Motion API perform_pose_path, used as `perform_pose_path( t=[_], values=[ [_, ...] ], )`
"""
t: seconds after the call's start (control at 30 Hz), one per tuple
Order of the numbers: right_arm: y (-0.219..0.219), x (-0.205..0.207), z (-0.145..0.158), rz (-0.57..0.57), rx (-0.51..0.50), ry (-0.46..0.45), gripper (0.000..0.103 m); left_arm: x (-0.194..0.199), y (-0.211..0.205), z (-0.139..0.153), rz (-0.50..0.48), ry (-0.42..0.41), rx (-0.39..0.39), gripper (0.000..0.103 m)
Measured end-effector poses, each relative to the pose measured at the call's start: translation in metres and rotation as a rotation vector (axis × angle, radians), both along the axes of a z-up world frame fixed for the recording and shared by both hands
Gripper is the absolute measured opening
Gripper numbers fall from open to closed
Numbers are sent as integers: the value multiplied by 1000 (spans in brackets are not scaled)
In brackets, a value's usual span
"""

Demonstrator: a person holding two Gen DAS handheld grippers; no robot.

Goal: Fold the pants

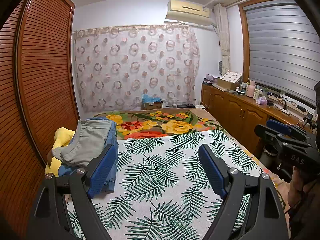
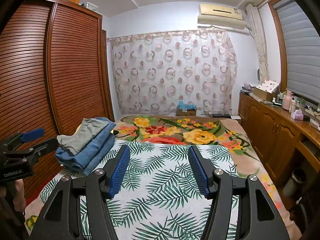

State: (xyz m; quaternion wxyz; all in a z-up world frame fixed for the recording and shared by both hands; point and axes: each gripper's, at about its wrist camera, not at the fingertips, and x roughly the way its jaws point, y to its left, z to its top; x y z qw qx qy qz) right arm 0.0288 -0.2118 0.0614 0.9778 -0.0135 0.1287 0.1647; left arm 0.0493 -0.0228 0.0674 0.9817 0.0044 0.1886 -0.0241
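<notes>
A stack of folded pants lies at the left side of the bed: grey pants (image 1: 88,140) (image 2: 86,134) on top of blue jeans (image 1: 109,172) (image 2: 94,152). Something yellow (image 1: 60,140) lies under the stack on the wardrobe side. My left gripper (image 1: 157,156) hovers open over the palm-leaf cloth (image 1: 160,170), its left pad just in front of the jeans. Also open and holding nothing, my right gripper (image 2: 159,156) hangs above the same cloth (image 2: 160,180), to the right of the stack. Each gripper shows at the edge of the other's view: the right gripper (image 1: 280,132) and the left gripper (image 2: 40,138).
A floral blanket (image 2: 180,132) covers the far half of the bed. A slatted wooden wardrobe (image 1: 40,80) stands close on the left. A wooden cabinet (image 2: 276,132) with bottles and boxes runs along the right under the window. A patterned curtain (image 1: 136,66) hangs behind.
</notes>
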Motion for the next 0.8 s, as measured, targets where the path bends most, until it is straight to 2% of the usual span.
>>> perform_pose_path(
  t=[0.8],
  values=[
    [-3,1,0,7,1,4,62,-2,6,-5,3,-8,-9,85]
  ],
)
